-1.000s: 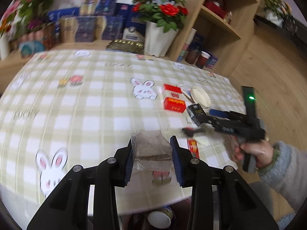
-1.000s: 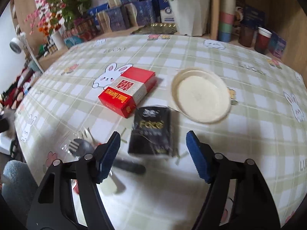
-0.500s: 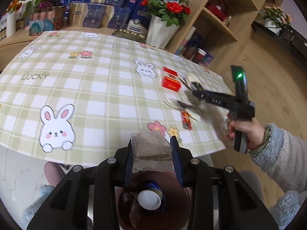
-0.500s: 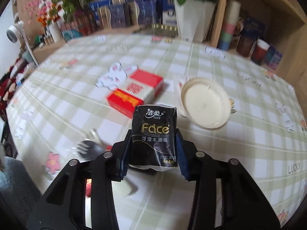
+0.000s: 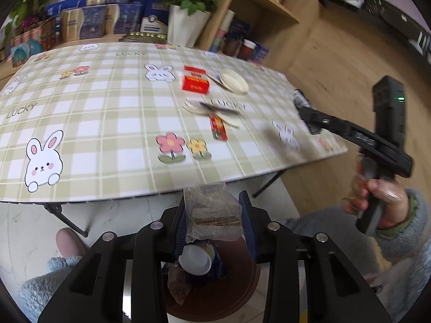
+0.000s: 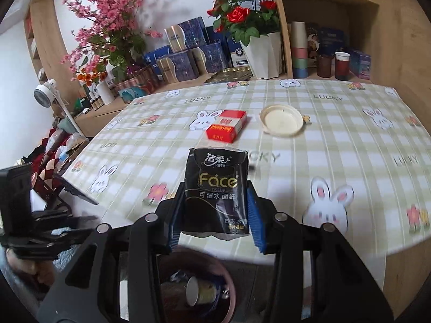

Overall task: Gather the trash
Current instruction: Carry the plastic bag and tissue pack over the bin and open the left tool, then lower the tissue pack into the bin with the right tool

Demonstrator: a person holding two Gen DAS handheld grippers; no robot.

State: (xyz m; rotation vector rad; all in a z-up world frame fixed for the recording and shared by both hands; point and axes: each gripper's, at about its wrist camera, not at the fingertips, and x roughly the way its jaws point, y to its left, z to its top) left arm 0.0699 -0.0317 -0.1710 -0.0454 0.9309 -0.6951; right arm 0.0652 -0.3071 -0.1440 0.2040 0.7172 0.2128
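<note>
My left gripper (image 5: 214, 222) is shut on a crumpled clear plastic wrapper (image 5: 212, 212), held over a brown trash bin (image 5: 215, 290) on the floor in front of the table. The bin holds a paper cup (image 5: 195, 259) and other scraps. My right gripper (image 6: 212, 215) is shut on a black tissue pack (image 6: 215, 191), off the table and above the same bin (image 6: 196, 288). In the left wrist view my right gripper (image 5: 303, 107) is at the table's right edge.
On the checked tablecloth (image 5: 107, 113) lie a red box (image 5: 195, 82), a round paper lid (image 5: 233, 80), a plastic fork (image 5: 215, 107) and a small red packet (image 5: 218, 127). Flower pots and boxes stand behind. The table's folding legs (image 5: 64, 220) are near the bin.
Both grippers pulled back from the table toward the bin. The right gripper closed on the tissue pack, lifted it off the table and carried it back over the bin.
</note>
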